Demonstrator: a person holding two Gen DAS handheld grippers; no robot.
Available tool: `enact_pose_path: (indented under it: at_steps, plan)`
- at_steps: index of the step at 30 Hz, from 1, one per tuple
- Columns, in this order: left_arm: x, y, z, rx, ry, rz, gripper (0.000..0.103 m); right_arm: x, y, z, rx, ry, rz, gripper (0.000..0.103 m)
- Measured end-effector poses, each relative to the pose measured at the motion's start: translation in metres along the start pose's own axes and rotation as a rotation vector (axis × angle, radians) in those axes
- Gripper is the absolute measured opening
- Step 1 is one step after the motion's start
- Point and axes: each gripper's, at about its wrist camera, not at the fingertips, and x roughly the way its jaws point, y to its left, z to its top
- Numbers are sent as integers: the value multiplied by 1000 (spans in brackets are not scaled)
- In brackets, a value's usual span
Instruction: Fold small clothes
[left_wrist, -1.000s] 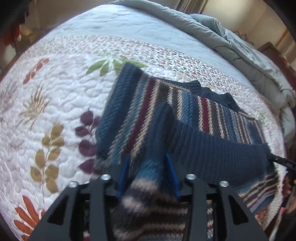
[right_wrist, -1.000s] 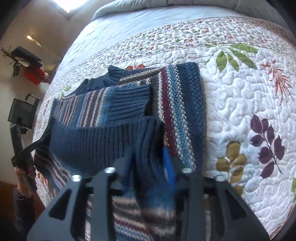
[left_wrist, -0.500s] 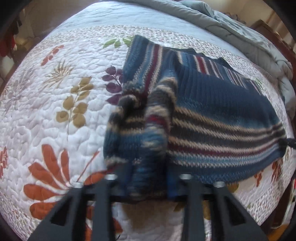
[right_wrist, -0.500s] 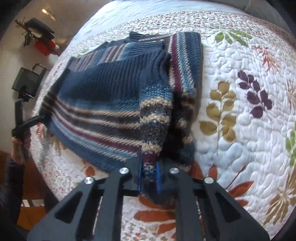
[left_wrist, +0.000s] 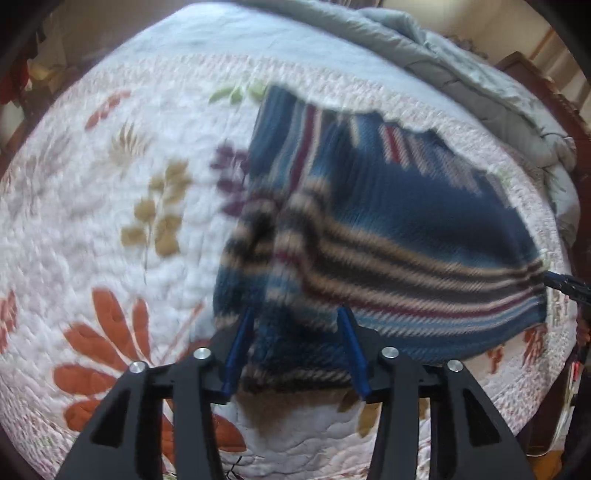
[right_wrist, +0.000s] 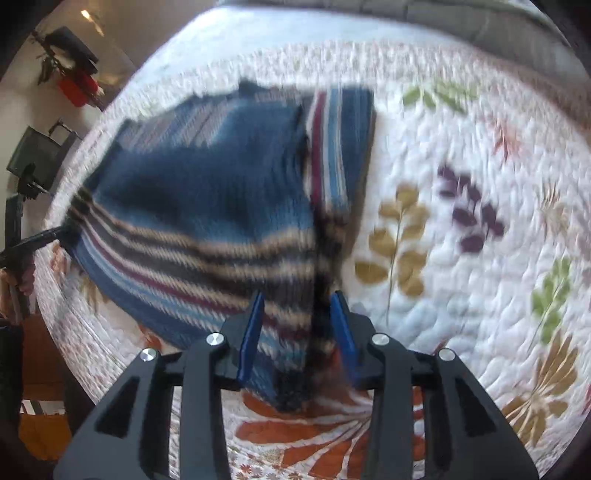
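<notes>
A small blue knitted sweater (left_wrist: 388, 229) with cream, maroon and dark stripes lies folded on the quilted bed cover; it also shows in the right wrist view (right_wrist: 207, 206). My left gripper (left_wrist: 295, 317) is open, its blue fingers (left_wrist: 240, 350) either side of the sweater's near left corner. My right gripper (right_wrist: 297, 302) is open too, its blue fingers (right_wrist: 341, 332) straddling the near right corner. The other gripper's tip shows at each view's edge: the right one (left_wrist: 565, 286) and the left one (right_wrist: 37, 240). Both views are motion-blurred.
The white quilt (left_wrist: 110, 221) with leaf and flower prints covers the bed (right_wrist: 480, 258). A grey duvet (left_wrist: 461, 74) is bunched at the far side. The bed edge and floor lie at the left in the right wrist view (right_wrist: 44, 369).
Both grippers pulled the folded half of the sweater toward the near edge and laid it down. Both were shut on the fabric and have now opened and let go.
</notes>
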Motion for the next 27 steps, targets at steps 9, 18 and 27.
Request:
enact_pose_path:
  at_steps: [9,18,27]
  plan:
    - [51,-26,87,30,-8,52,60,36,11,85,-31,-30,13,46]
    - [78,-50,87,125,30,38,29,64,10,87,-65,27,19,14]
    - [30,-44,97,54,-103,7,11,6,15,92,-31,-107,94,11]
